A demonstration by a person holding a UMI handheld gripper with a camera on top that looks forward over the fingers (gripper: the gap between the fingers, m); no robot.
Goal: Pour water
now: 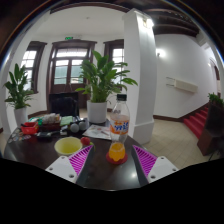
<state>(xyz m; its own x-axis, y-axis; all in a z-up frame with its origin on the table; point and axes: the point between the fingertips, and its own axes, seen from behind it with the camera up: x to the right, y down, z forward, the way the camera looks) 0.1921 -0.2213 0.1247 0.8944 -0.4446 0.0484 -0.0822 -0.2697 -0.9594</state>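
Orange-capped clear plastic water bottle (119,125) stands between our tool (112,163)'s spread fingers, gaps either side; bottle base hidden. Yellow bowl (68,146) left on dark surface (100,170).

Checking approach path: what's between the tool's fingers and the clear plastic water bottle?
A small orange cup, standing between the open tool's fingers, just before the clear plastic water bottle. Gripper view.

The gripper (116,163) has two pale, whitish fingers (62,167), broad and blocky. Each bears a bright magenta pad (146,160) with fine ribbing along its inner face.
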